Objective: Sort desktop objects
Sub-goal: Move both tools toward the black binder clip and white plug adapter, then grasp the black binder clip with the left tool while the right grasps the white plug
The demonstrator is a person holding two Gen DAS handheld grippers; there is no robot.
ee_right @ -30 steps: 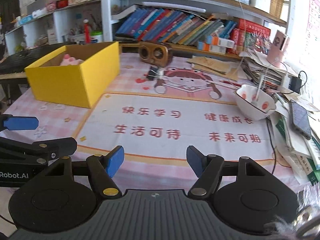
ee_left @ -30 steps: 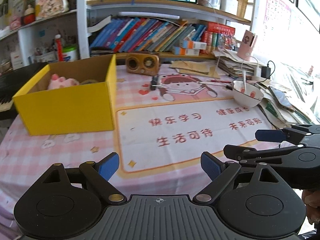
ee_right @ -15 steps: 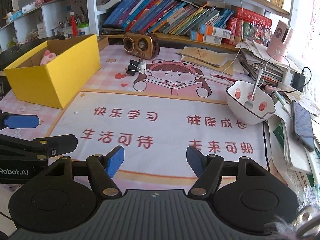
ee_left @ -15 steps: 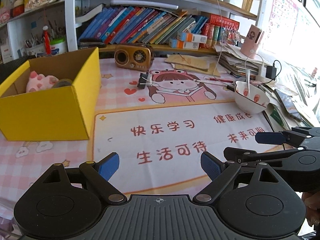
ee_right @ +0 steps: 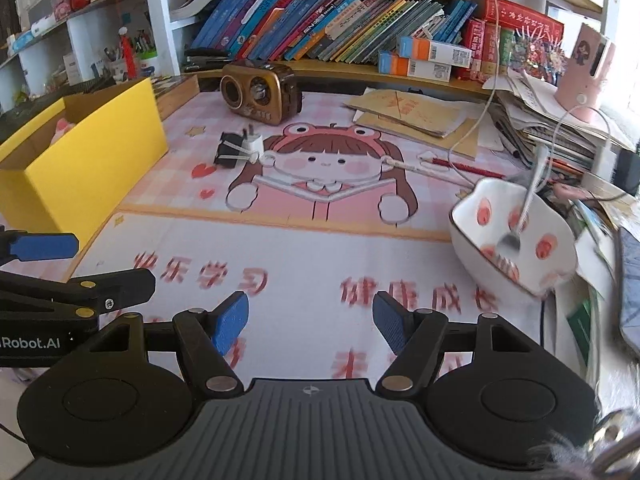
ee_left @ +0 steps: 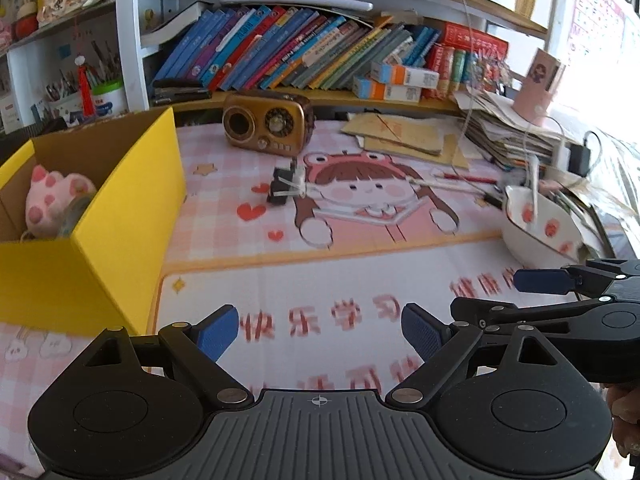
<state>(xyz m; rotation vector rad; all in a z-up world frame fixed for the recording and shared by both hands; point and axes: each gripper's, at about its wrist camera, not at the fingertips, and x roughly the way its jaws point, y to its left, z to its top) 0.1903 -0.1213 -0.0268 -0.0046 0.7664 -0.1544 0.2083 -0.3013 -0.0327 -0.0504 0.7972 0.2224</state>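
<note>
Left wrist view: the left gripper hangs with jaws apart and empty over the mat — yellow box at left holding a plush paw, charger lying ahead before the radio, bowl at right. Right wrist view: the right gripper is likewise parted and empty — nothing lies between it and the charger, and the bowl with a spoon sits beside cluttered papers.

One box, one radio, one bowl

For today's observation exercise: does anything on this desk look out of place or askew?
Yes. The bowl sits tilted at the mat's right edge, leaning on clutter, with a spoon in it; tableware among stationery looks odd.
</note>
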